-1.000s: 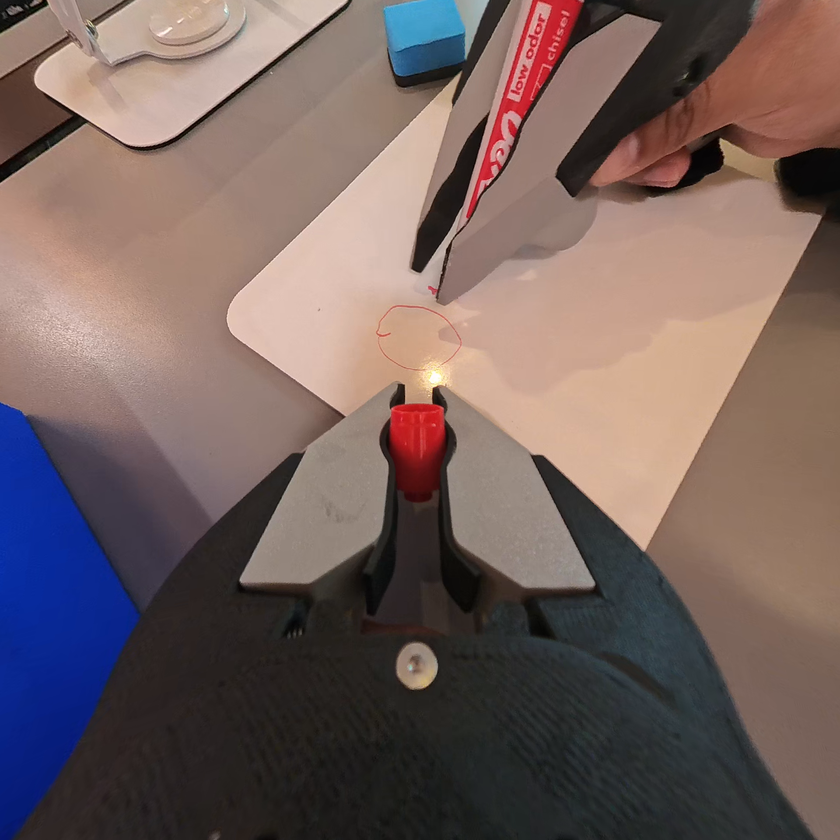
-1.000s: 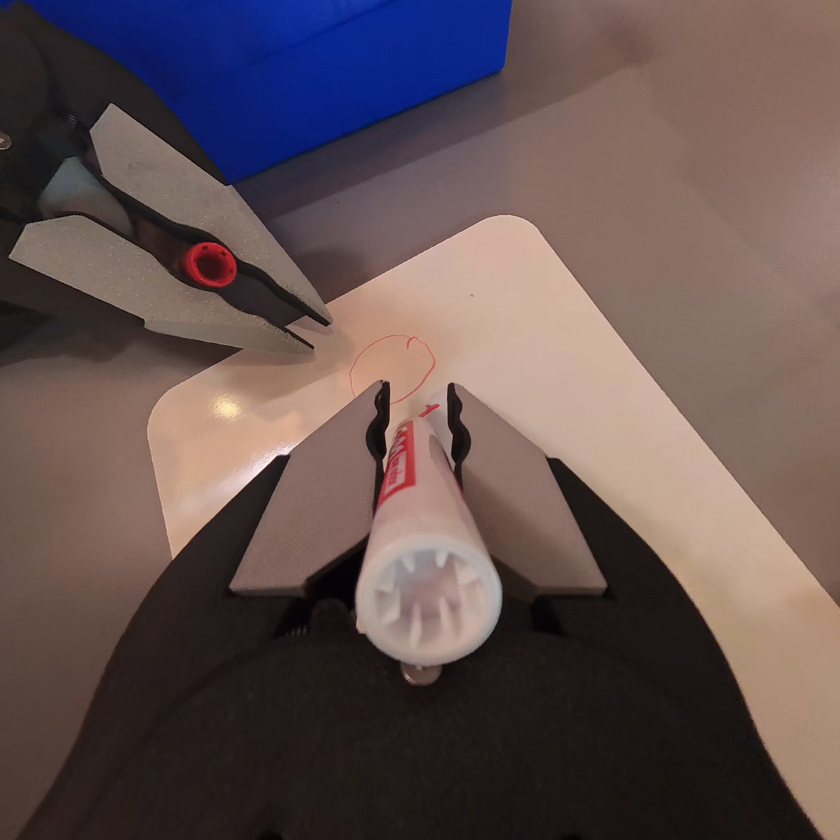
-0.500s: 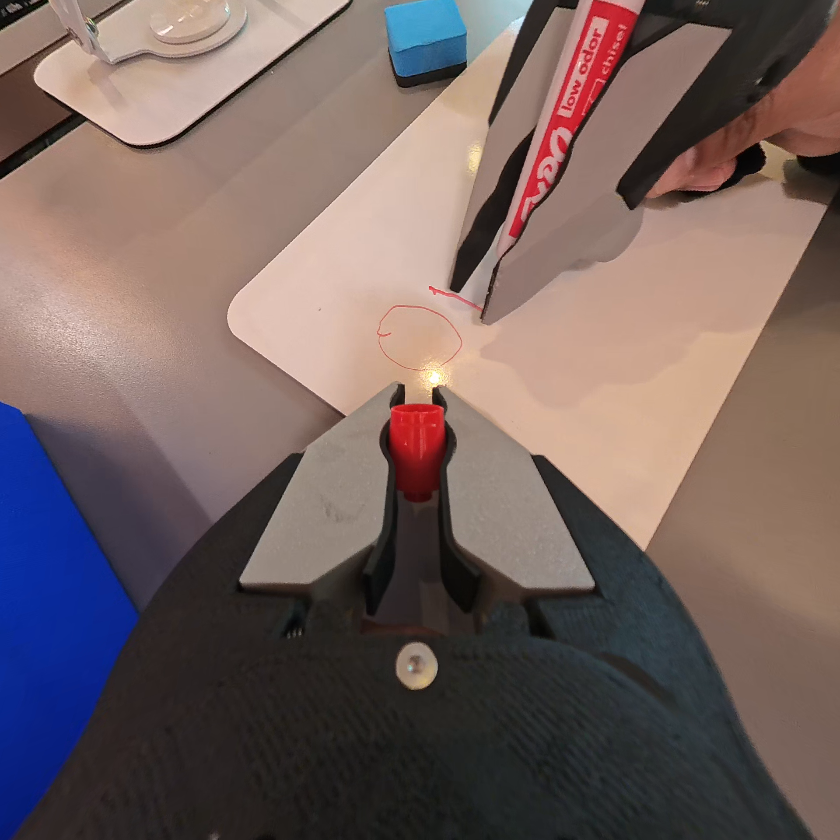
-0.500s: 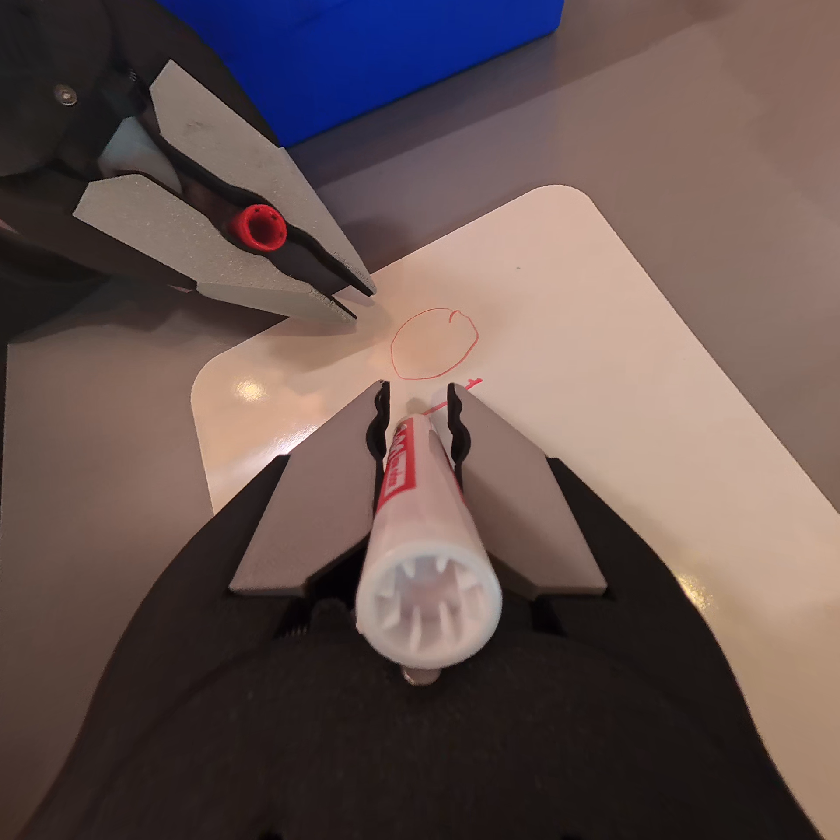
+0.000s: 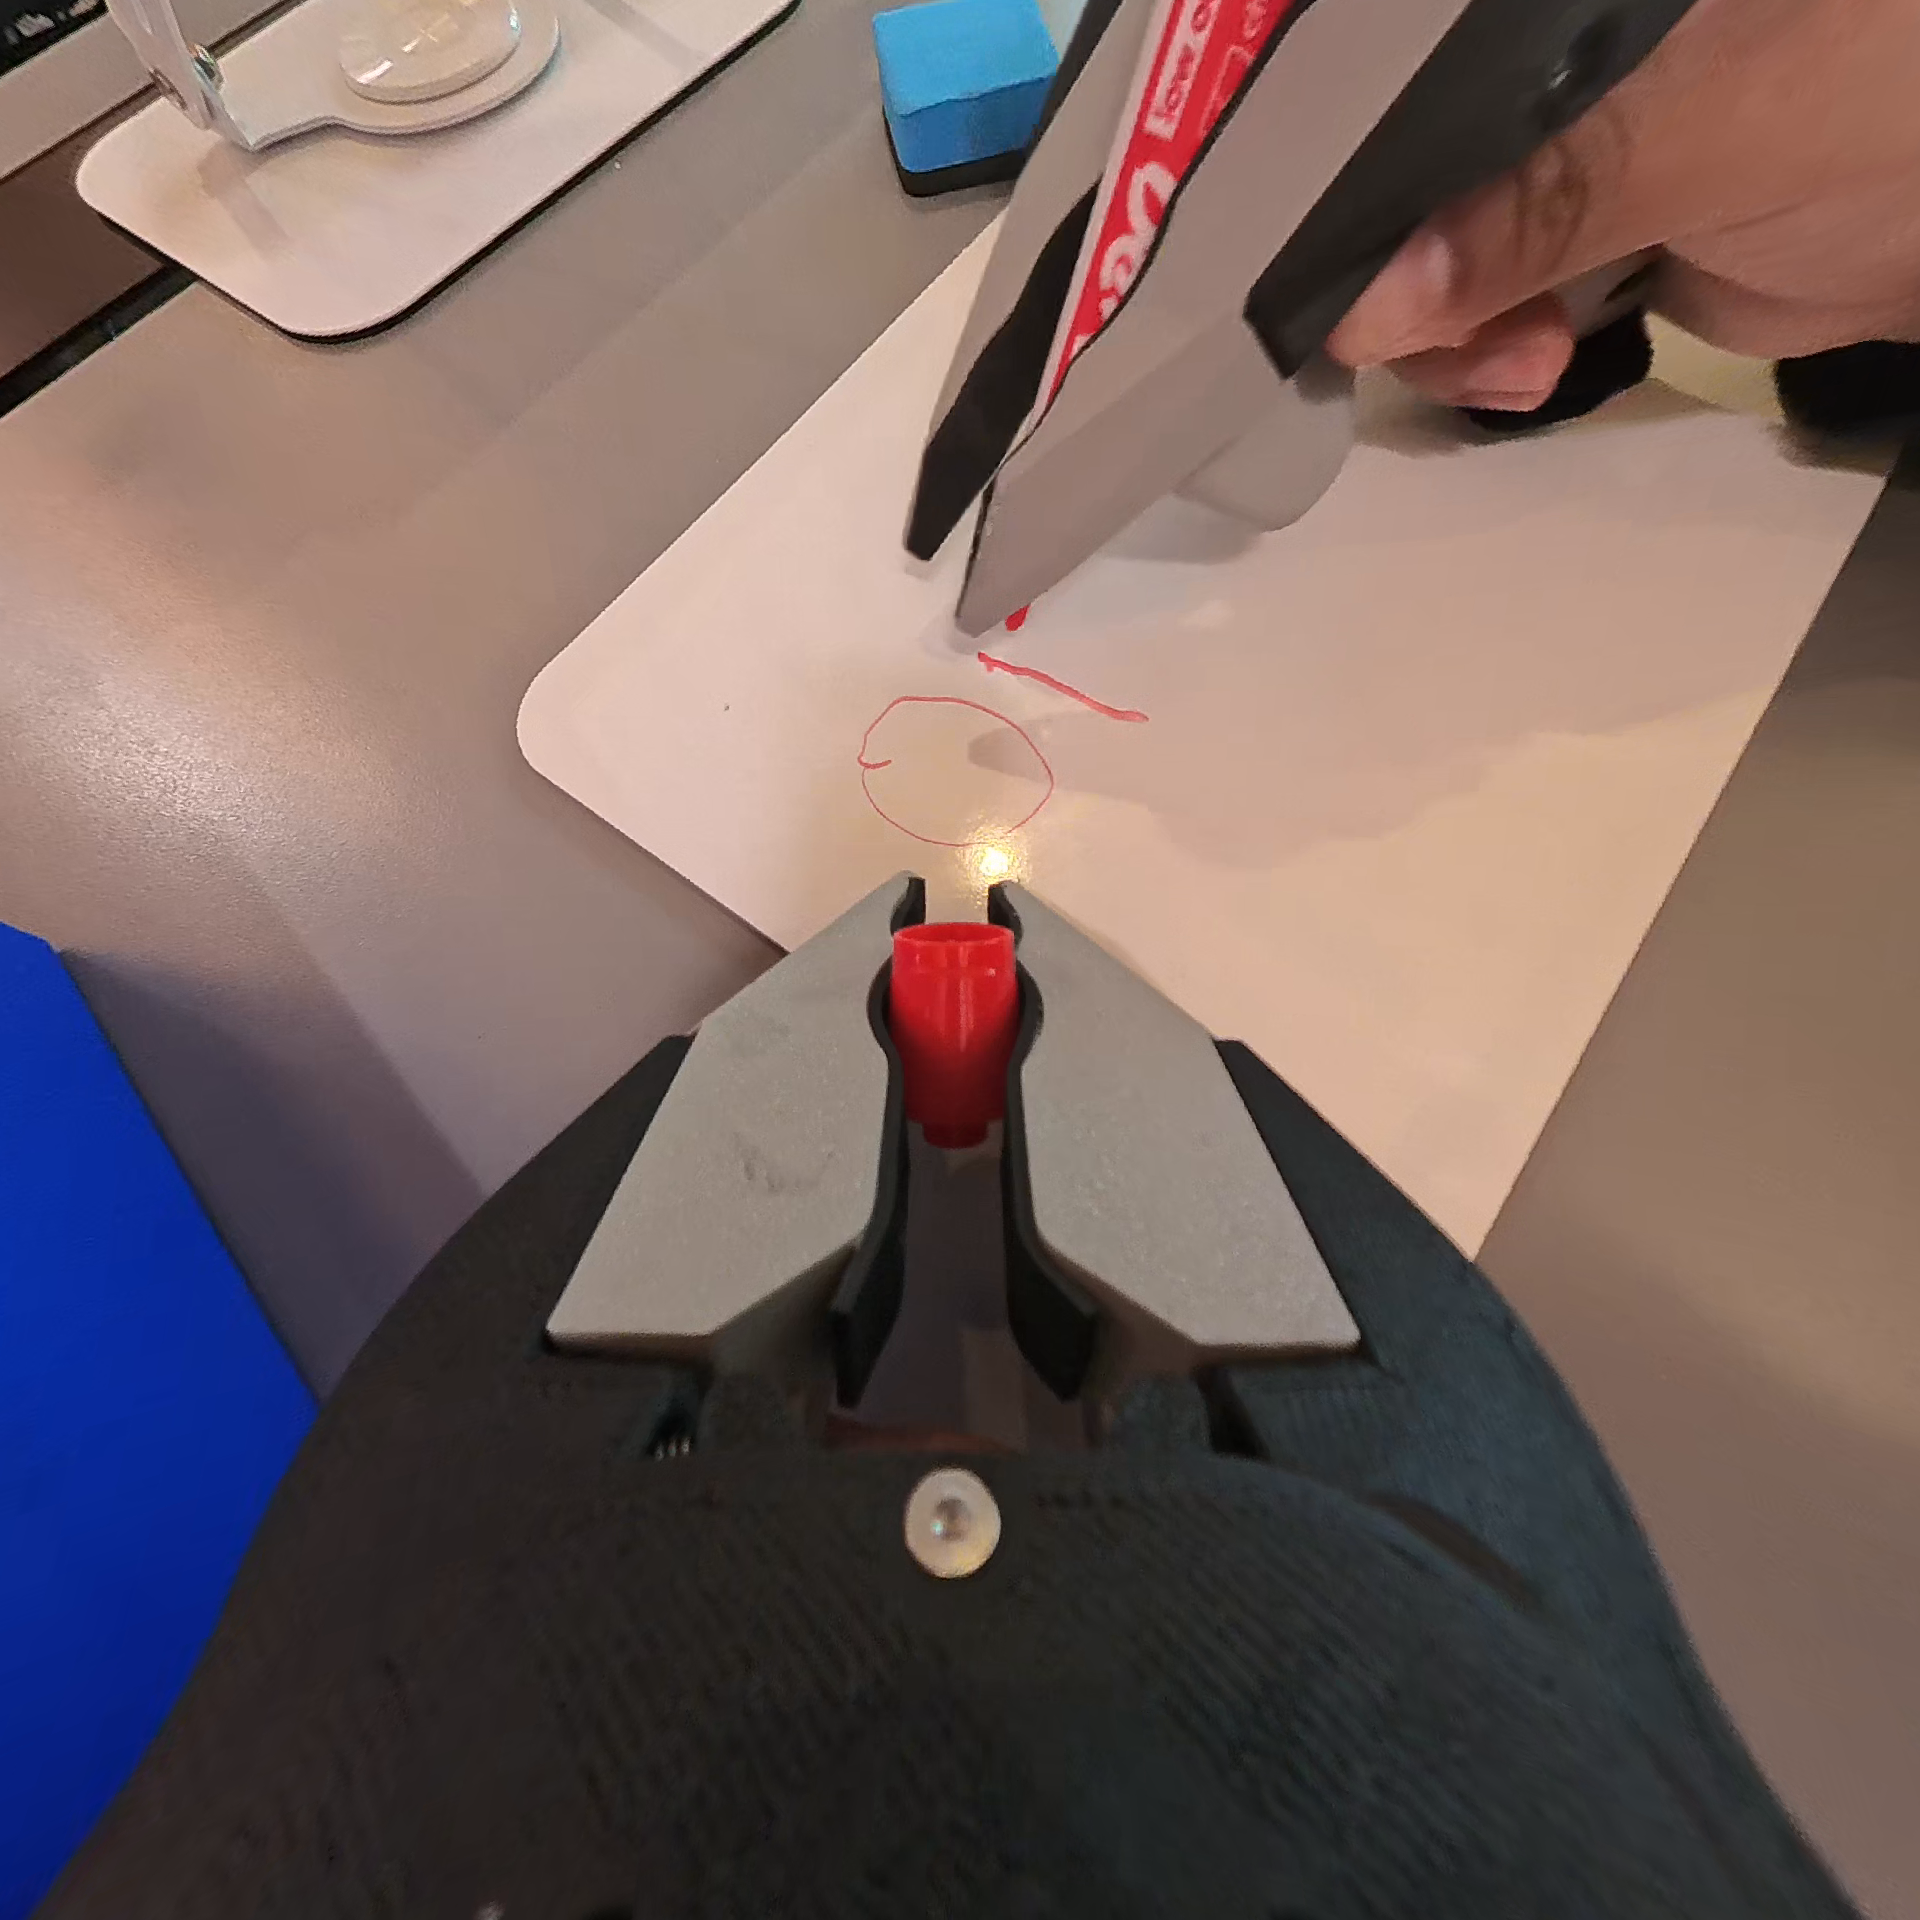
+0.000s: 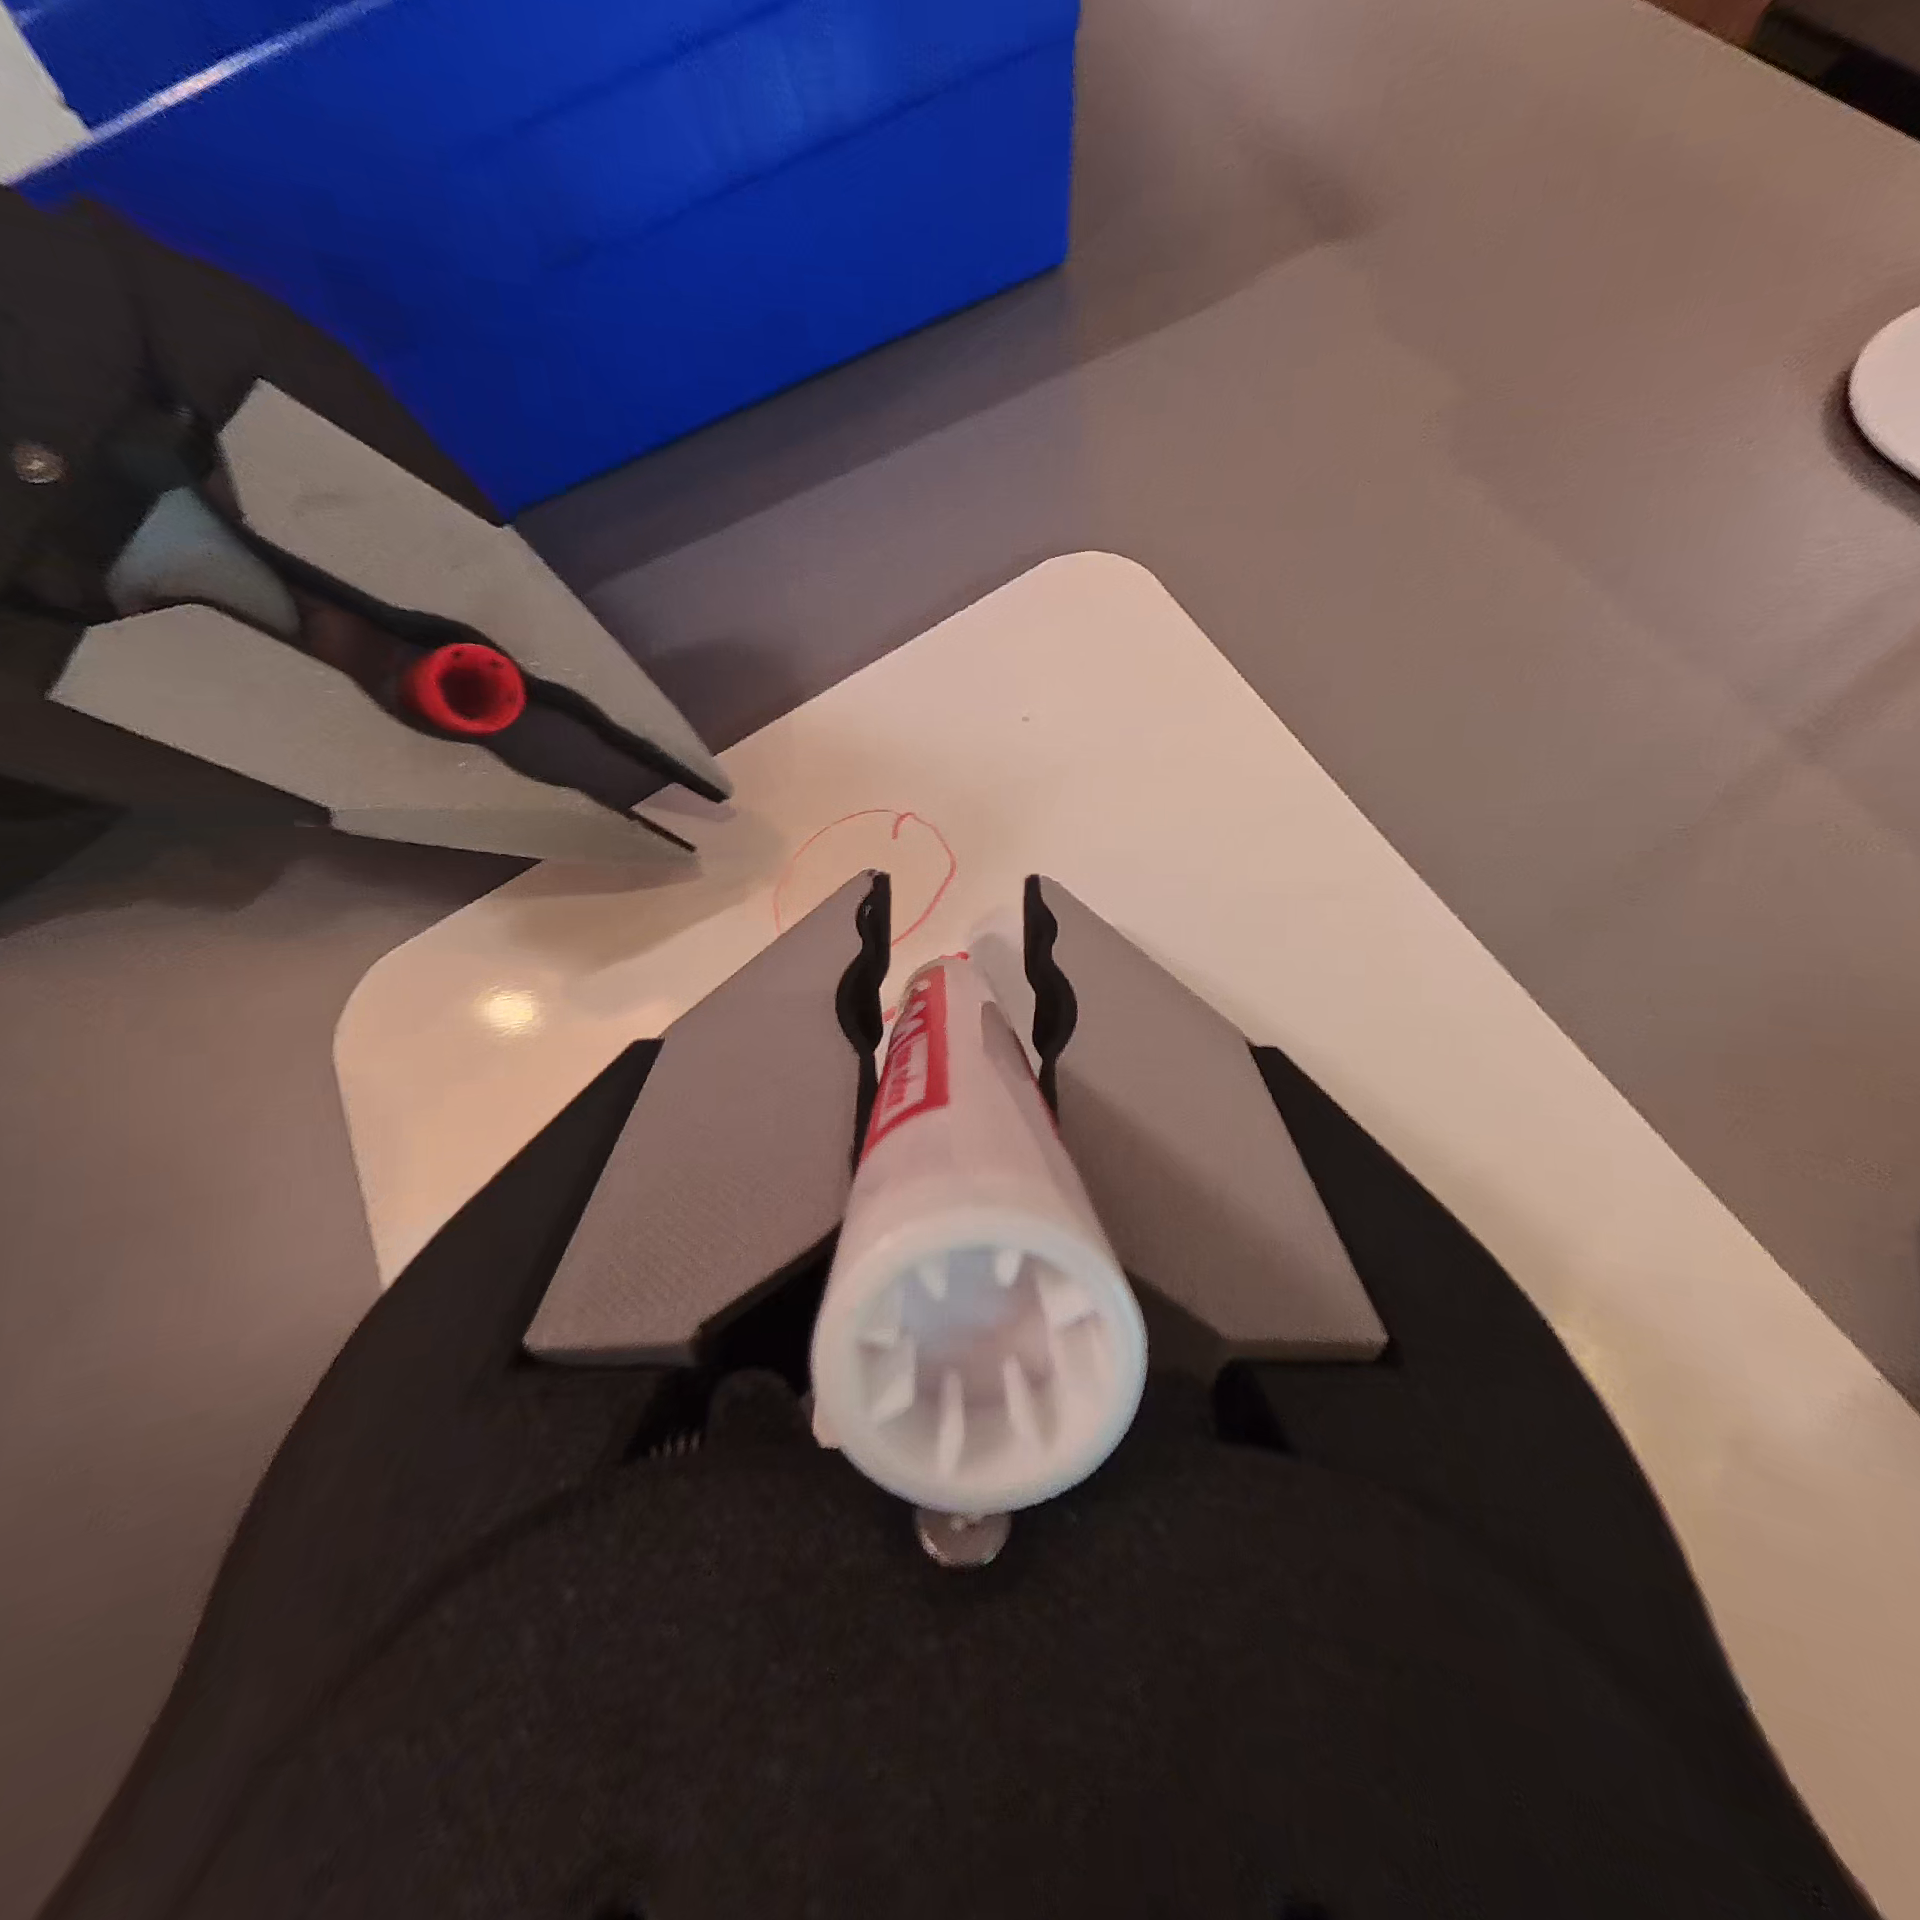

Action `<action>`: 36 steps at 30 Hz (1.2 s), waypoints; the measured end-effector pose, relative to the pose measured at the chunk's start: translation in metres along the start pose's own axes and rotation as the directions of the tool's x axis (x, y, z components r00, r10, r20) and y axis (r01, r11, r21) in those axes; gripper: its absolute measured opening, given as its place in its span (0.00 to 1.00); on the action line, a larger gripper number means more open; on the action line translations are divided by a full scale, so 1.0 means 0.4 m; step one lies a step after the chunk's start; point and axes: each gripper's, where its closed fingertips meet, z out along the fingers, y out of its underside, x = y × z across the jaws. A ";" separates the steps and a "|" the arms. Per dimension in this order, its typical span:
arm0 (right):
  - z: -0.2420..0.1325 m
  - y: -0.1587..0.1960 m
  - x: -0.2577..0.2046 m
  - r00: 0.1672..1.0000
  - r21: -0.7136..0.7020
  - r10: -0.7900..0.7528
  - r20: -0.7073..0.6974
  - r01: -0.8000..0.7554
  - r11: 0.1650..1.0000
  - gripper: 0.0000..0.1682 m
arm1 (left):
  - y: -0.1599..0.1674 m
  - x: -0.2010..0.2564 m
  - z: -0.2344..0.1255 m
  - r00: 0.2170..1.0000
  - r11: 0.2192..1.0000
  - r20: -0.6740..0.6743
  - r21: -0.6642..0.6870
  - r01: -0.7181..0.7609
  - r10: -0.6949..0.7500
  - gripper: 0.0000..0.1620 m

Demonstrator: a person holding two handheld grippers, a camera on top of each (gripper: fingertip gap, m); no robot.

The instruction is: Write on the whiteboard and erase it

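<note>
Fingers of the right gripper (image 6: 954,894) pinched on a red-and-white marker (image 6: 961,1164), tip down near the left corner of the white whiteboard (image 5: 1351,935), just beyond a short red stroke (image 5: 1060,686) and a red circle (image 5: 956,769). Fingers of the left gripper (image 5: 954,896) clamped on the marker's red cap (image 5: 954,1008), hovering over the board's near edge beside the circle. Whiteboard flat on the grey table (image 5: 312,623). Blue eraser (image 5: 961,88) resting at the board's far edge. Second white board (image 5: 395,239) with a clear stand farther left. Blue bin (image 6: 623,208) near the left gripper.
</note>
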 end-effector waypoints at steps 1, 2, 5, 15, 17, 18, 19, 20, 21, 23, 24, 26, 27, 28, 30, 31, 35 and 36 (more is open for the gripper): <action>0.006 0.001 0.003 1.000 -0.006 -0.004 -0.004 0.004 1.000 0.14 | 0.000 0.000 0.000 1.000 1.000 0.000 0.001 0.001 -0.001 0.06; 0.012 0.002 0.002 1.000 -0.013 -0.006 0.001 0.006 1.000 0.14 | 0.000 0.000 0.000 1.000 1.000 0.000 0.001 0.002 -0.002 0.06; 0.021 0.005 0.006 1.000 -0.026 -0.019 -0.012 0.019 0.999 0.14 | 0.000 0.000 0.000 1.000 1.000 -0.001 0.000 0.001 -0.001 0.06; 0.026 0.008 0.007 1.000 -0.036 -0.026 -0.011 0.026 0.999 0.14 | 0.002 0.001 0.000 1.000 1.000 -0.001 -0.002 0.000 0.000 0.06; 0.025 0.009 0.008 0.999 -0.040 -0.029 -0.015 0.029 0.999 0.14 | 0.002 0.001 0.000 1.000 1.000 -0.001 -0.002 0.001 -0.001 0.06; 0.024 0.011 0.008 0.999 -0.043 -0.029 -0.015 0.028 0.999 0.14 | 0.002 0.001 0.000 1.000 1.000 -0.002 -0.002 0.002 -0.002 0.06; 0.023 0.012 0.009 0.999 -0.045 -0.030 -0.016 0.029 0.999 0.14 | 0.002 0.001 -0.001 1.000 1.000 -0.002 -0.002 0.002 -0.002 0.06; 0.021 0.013 0.011 0.999 -0.046 -0.031 -0.019 0.030 0.998 0.14 | 0.002 0.000 -0.001 1.000 1.000 -0.001 -0.002 0.003 -0.003 0.06; 0.019 0.014 0.013 0.999 -0.048 -0.031 -0.021 0.030 0.998 0.14 | 0.002 0.000 -0.001 1.000 1.000 -0.001 -0.002 0.004 -0.004 0.06; 0.016 0.016 0.015 0.999 -0.048 -0.025 -0.019 0.025 0.999 0.14 | 0.002 0.000 -0.001 1.000 1.000 -0.002 -0.002 0.004 -0.004 0.06; 0.014 0.018 0.016 1.000 -0.048 -0.022 -0.018 0.021 0.999 0.14 | 0.002 0.000 -0.001 1.000 1.000 -0.002 -0.002 0.005 -0.005 0.06; 0.010 0.021 0.019 1.000 -0.047 -0.017 -0.017 0.016 0.999 0.14 | 0.002 0.000 -0.002 1.000 1.000 -0.002 -0.001 0.006 -0.006 0.06; 0.008 0.022 0.020 1.000 -0.047 -0.015 -0.018 0.014 0.999 0.14 | 0.002 0.000 -0.002 1.000 1.000 -0.002 -0.001 0.006 -0.006 0.06; 0.005 0.023 0.022 1.000 -0.046 -0.012 -0.021 0.011 0.999 0.14 | 0.003 0.000 -0.002 1.000 1.000 -0.002 -0.001 0.006 -0.006 0.06; 0.001 0.026 0.025 1.000 -0.045 -0.008 -0.022 0.007 0.999 0.14 | 0.003 0.001 -0.002 1.000 1.000 -0.002 -0.001 0.006 -0.006 0.06; -0.001 0.028 0.027 1.000 -0.044 -0.004 -0.022 0.003 0.999 0.14 | 0.003 0.001 -0.002 1.000 1.000 -0.002 -0.001 0.006 -0.006 0.06; -0.012 0.035 0.034 1.000 -0.042 0.007 -0.025 -0.008 0.999 0.14 | 0.003 0.000 -0.003 1.000 1.000 -0.002 0.000 0.011 -0.011 0.06; -0.015 0.037 0.036 1.000 -0.041 0.011 -0.026 -0.012 0.999 0.14 | 0.003 0.000 -0.003 1.000 1.000 -0.003 0.000 0.012 -0.012 0.06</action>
